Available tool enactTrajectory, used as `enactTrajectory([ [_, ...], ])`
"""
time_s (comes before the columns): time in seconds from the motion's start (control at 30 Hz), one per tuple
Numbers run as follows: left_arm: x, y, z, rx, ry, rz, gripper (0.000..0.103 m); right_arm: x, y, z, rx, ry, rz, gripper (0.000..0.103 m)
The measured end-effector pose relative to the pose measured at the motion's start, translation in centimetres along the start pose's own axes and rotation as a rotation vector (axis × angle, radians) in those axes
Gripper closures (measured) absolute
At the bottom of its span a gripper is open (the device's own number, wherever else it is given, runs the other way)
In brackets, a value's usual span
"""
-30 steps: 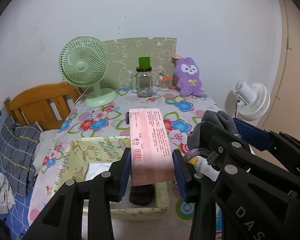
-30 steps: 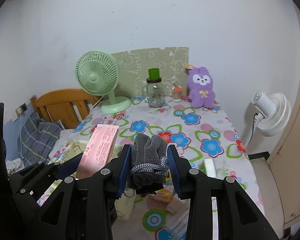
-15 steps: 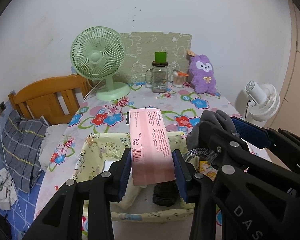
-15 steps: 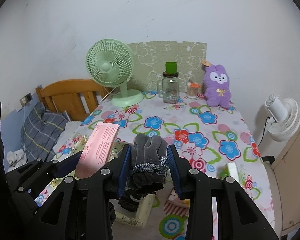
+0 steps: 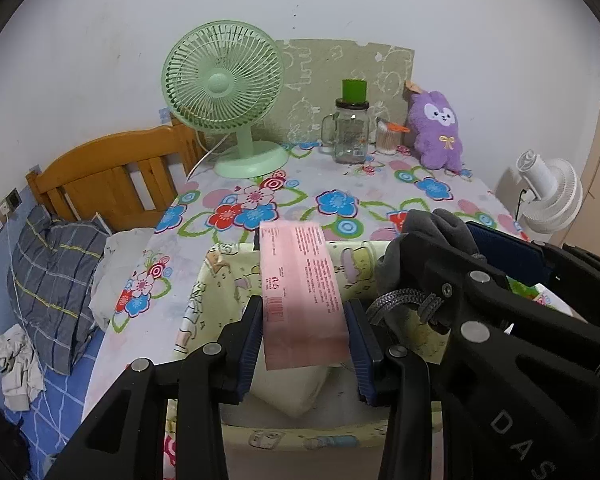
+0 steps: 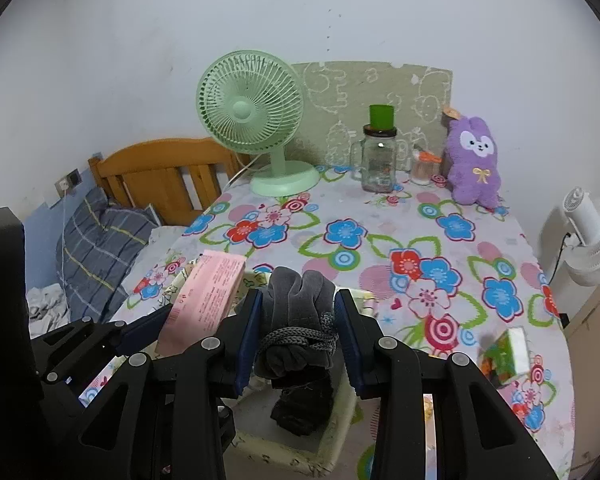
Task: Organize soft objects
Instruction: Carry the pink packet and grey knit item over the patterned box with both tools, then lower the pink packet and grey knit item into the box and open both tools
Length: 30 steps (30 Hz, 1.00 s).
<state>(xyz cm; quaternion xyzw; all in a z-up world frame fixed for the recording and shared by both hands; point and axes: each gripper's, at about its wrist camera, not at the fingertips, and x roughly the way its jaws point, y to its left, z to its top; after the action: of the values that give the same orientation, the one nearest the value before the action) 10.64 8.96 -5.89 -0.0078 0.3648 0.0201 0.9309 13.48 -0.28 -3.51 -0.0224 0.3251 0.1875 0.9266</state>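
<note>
My left gripper (image 5: 305, 332) is shut on a pink tissue pack (image 5: 300, 292) and holds it over the pale yellow fabric storage box (image 5: 204, 304). A white soft item (image 5: 288, 388) lies in the box. My right gripper (image 6: 298, 336) is shut on a grey glove bundle (image 6: 298, 308), also over the box (image 6: 284, 448), above a dark glove (image 6: 302, 408) lying inside. The right gripper (image 5: 452, 296) and its gloves (image 5: 436, 232) show in the left wrist view; the pink pack (image 6: 204, 300) shows in the right wrist view. A purple plush rabbit (image 6: 474, 160) sits at the table's far right.
A green desk fan (image 6: 256, 120), a glass jar with a green lid (image 6: 378, 156) and a small jar (image 6: 422, 166) stand at the back of the floral table (image 6: 380, 240). A small green carton (image 6: 508, 354) lies at the right. A wooden bed with a pillow (image 5: 48, 264) is left; a white fan (image 6: 588, 240) right.
Both grippers have moved left and forward over the storage box with their loads still held. The box now lies directly under both grippers.
</note>
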Motion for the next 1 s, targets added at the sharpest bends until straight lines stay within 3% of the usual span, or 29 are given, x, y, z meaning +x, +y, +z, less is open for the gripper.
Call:
enactTrajectory([
  [0.1, 0.6, 0.5, -0.2, -0.004, 0.017, 0.007, 0.066, 0.9, 0.4, 0.1, -0.007, 0.013, 0.009, 0.062],
  [0.47, 3.3, 2.3, -1.3, -0.036, 0.094, 0.018, 0.066, 4.7, 1.3, -0.5, -0.024, 0.083, 0.049, 0.062],
  [0.57, 3.8, 2.5, -1.3, -0.038, 0.109, 0.018, 0.061, 5.3, 1.5, -0.4, -0.028, 0.095, 0.055, 0.062],
  [0.7, 4.1, 2.8, -1.4, -0.049, 0.113, 0.022, 0.042, 6.1, 1.7, -0.4, -0.031, 0.102, 0.082, 0.062],
  [0.8, 4.1, 3.0, -1.2, -0.057, 0.109, 0.024, 0.035, 6.5, 2.0, -0.4, -0.056, 0.106, 0.09, 0.06],
  [0.83, 4.1, 3.1, -1.1, -0.061, 0.11, 0.023, 0.033, 6.6, 2.1, -0.4, -0.067, 0.108, 0.088, 0.056],
  [0.93, 4.0, 3.3, -1.0, -0.075, 0.104, 0.022, 0.029, 6.7, 2.3, -0.5, -0.082, 0.111, 0.081, 0.024],
  [1.0, 4.1, 3.2, -0.9, -0.075, 0.106, 0.027, 0.025, 6.2, 2.0, -0.5, -0.068, 0.083, 0.066, 0.019],
])
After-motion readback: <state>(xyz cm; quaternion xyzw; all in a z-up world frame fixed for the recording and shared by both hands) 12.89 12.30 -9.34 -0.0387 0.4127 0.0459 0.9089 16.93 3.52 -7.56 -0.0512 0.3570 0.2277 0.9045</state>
